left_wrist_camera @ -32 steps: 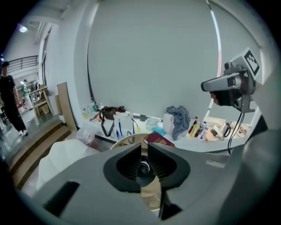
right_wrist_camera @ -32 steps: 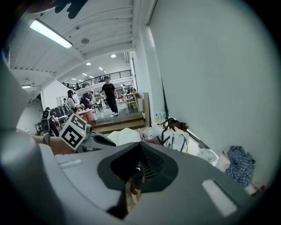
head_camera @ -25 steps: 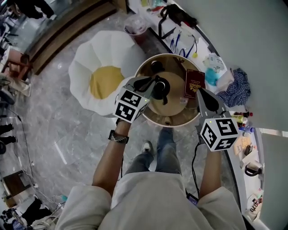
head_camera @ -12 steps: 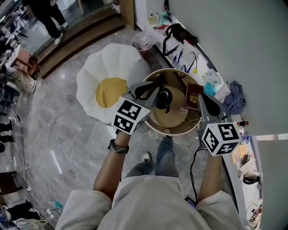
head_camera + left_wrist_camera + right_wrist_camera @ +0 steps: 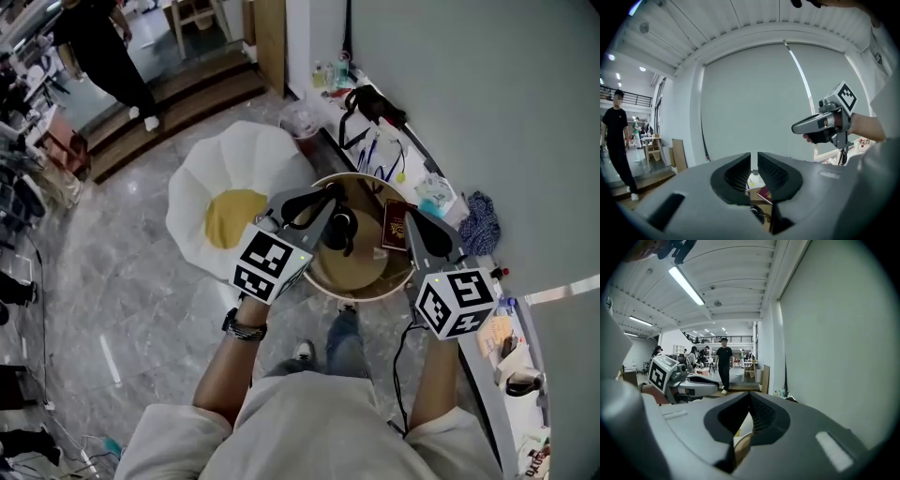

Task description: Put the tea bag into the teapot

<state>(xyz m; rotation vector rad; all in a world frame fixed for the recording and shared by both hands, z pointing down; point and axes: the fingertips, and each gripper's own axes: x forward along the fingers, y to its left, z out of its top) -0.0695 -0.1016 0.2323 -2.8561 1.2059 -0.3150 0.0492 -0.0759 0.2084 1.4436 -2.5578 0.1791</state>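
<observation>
A black teapot (image 5: 339, 228) stands on the round wooden table (image 5: 361, 274), with a dark red booklet (image 5: 395, 225) to its right. No tea bag shows in any view. My left gripper (image 5: 326, 199) hangs high over the teapot's left side. Its jaws stand a narrow gap apart with nothing between them (image 5: 754, 161), and below them the teapot (image 5: 757, 213) and booklet (image 5: 765, 193) peek out. My right gripper (image 5: 412, 217) hovers over the table's right edge, its jaws closed together and empty (image 5: 750, 399). Each gripper view shows the other gripper held in the air, nearly level.
A white and yellow egg-shaped cushion (image 5: 230, 211) lies on the marble floor left of the table. A cluttered ledge (image 5: 403, 159) with a blue cloth (image 5: 478, 225) runs along the grey wall. A person in black (image 5: 103, 56) walks at the far left.
Both grippers have risen well above the table. The table and teapot now look smaller and farther below. The jaws look the same.
</observation>
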